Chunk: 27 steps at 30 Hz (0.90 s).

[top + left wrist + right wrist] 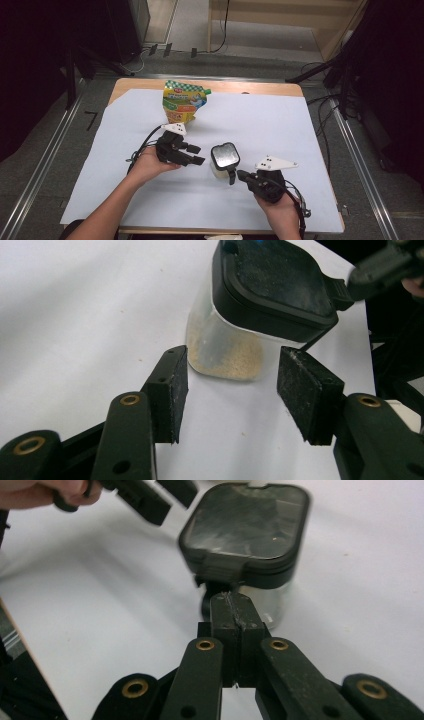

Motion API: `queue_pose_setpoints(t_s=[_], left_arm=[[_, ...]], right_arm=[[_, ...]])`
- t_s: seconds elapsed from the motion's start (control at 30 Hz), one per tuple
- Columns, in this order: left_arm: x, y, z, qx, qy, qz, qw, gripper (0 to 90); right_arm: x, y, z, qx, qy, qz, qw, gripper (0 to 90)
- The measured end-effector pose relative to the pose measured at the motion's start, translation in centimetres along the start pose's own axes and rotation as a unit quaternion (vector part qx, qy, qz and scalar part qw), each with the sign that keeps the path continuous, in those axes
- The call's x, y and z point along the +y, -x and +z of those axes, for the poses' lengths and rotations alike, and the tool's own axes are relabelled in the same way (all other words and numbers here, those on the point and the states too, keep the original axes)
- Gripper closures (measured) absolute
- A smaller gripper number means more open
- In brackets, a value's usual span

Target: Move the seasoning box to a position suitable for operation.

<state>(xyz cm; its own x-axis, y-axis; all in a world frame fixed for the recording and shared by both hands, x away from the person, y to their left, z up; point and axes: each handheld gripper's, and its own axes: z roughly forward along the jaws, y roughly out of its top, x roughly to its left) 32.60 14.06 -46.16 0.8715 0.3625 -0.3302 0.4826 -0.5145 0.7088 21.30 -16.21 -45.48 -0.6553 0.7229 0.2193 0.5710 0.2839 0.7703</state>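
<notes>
We have let go of the jar (223, 162) with our left hand-held gripper (196, 154), spread apart at its nine o'clock, while our clenched right hand-held gripper (239, 175) must next lift the lid (225, 155).

A wooden table (280, 89) carries a white sheet (280, 130), a pouch (182, 102) and a jar (223, 161).

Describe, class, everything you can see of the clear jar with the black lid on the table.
The jar is a small, clear, plastic-looking container with rounded corners, standing upright on the white sheet. A little sandy, grainy stuff lies at its bottom. Its squarish black lid is on, dusty and glossy, with a tab at one edge. The right gripper, shut, reaches that tab; contact is unclear. The left gripper stands open just short of the jar, not touching it.
</notes>
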Motion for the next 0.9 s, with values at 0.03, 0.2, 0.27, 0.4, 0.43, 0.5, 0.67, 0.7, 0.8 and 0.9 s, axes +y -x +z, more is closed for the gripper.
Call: queue_pose_setpoints(t_s=[0.03, 0.2, 0.27, 0.4, 0.43, 0.5, 0.67, 0.7, 0.8, 0.9], left_arm=[[0.0, -0.1, 0.0, -0.002, 0.002, -0.001, 1.0000, 46.3], [0.1, -0.2, 0.1, -0.003, -0.002, -0.003, 1.0000, 45.7], [0.1, -0.3, 0.0, -0.003, -0.002, -0.003, 1.0000, 45.5], [0.2, -0.4, -0.3, -0.001, -0.001, -0.002, 1.0000, 45.0], [0.2, -0.5, -0.3, -0.001, -0.001, -0.005, 1.0000, 45.0], [0.2, -0.5, -0.3, -0.002, 0.000, -0.007, 1.0000, 45.2], [0.4, -0.3, -0.7, -0.002, 0.001, -0.001, 1.0000, 47.9], [0.4, -0.3, -0.7, -0.002, 0.001, 0.003, 1.0000, 47.9], [0.4, -0.3, -0.8, 0.001, 0.006, 0.002, 1.0000, 47.9], [0.4, -0.5, -1.0, 0.006, 0.010, -0.002, 0.9999, 48.0]], right_arm=[[-0.1, -0.3, 0.1, 0.003, -0.002, -0.005, 1.0000, 90.0], [-0.3, -1.3, 0.8, 0.014, -0.011, -0.019, 0.9997, 90.0], [-0.5, -1.6, 1.2, 0.018, -0.015, -0.022, 0.9995, 90.0], [-0.7, -2.0, 2.1, 0.022, -0.021, -0.027, 0.9992, 90.0], [-0.7, -2.1, 2.3, 0.023, -0.023, -0.028, 0.9991, 90.0], [-0.7, -2.2, 2.6, 0.020, -0.026, -0.030, 0.9990, 90.0], [-0.9, -1.8, 3.0, 0.015, -0.031, -0.029, 0.9990, 90.0], [-0.9, -1.7, 3.1, 0.020, -0.030, -0.026, 0.9990, 90.0], [-1.0, -1.6, 3.0, 0.020, -0.029, -0.027, 0.9990, 90.0], [-1.0, -1.4, 2.9, 0.017, -0.030, -0.024, 0.9991, 90.0]])
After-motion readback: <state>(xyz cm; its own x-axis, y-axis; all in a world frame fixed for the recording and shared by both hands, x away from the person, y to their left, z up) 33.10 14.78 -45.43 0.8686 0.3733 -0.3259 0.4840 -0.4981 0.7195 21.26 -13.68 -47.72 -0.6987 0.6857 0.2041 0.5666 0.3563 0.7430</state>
